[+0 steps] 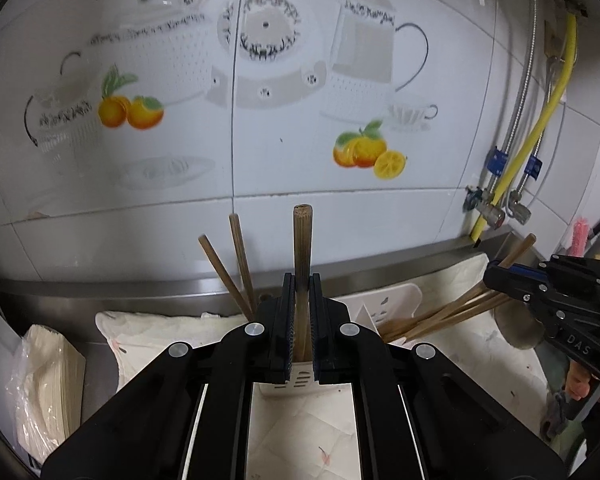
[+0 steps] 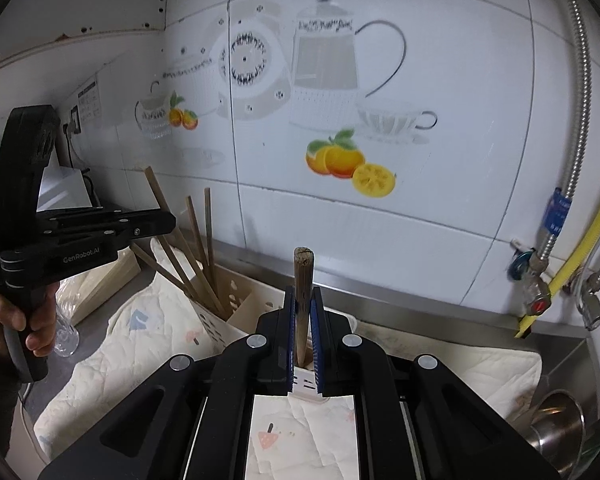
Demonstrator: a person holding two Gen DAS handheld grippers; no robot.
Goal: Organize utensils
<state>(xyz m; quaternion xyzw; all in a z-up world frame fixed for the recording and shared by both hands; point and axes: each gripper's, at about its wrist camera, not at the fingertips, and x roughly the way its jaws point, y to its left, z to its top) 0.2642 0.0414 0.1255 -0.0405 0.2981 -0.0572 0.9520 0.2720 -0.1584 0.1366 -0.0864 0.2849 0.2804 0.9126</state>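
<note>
Standing upright over the white utensil holder point(image 1: 296, 380), one chopstick point(image 1: 302, 264) is clamped by the left gripper point(image 1: 302, 280); another chopstick point(image 2: 303, 292) is pinched likewise by the right gripper point(image 2: 302, 292), with more chopsticks point(image 2: 196, 256) leaning inside.

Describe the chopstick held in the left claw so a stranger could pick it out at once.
Start at the tiled wall with the orange decals, then drop to the white utensil holder on the quilted cloth below it. The chopstick rises upright from that holder, pinched in the left claw. Unlike the bare chopsticks leaning behind it, it stands straight and is gripped.
</note>
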